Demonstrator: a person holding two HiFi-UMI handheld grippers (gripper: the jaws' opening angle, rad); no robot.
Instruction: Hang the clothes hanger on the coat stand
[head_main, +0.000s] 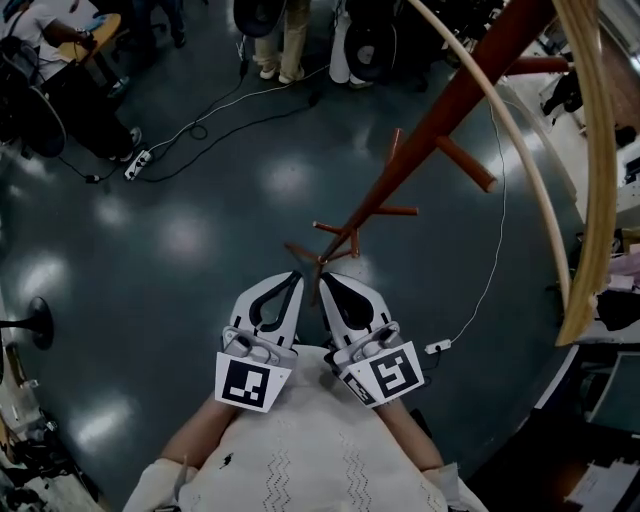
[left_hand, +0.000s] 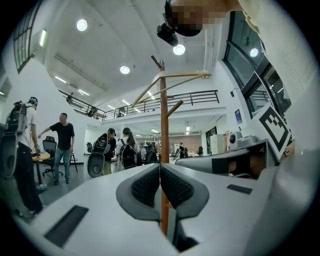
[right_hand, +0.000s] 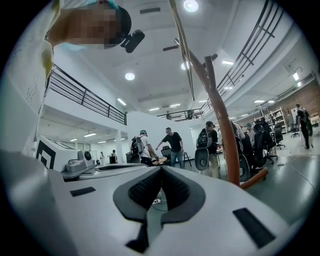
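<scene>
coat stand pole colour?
The coat stand is reddish-brown; the head view shows it best.

Coat stand (head_main: 452, 102) before left tool (head_main: 293, 278), right tool (head_main: 327, 280); hanger (head_main: 600, 150) atop stand.

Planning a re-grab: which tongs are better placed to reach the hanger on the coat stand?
Left, marginally. Both are shut and empty, but the left tongs point straight at the coat stand, with the wooden hanger above; the right tongs see the pole off to one side.
</scene>
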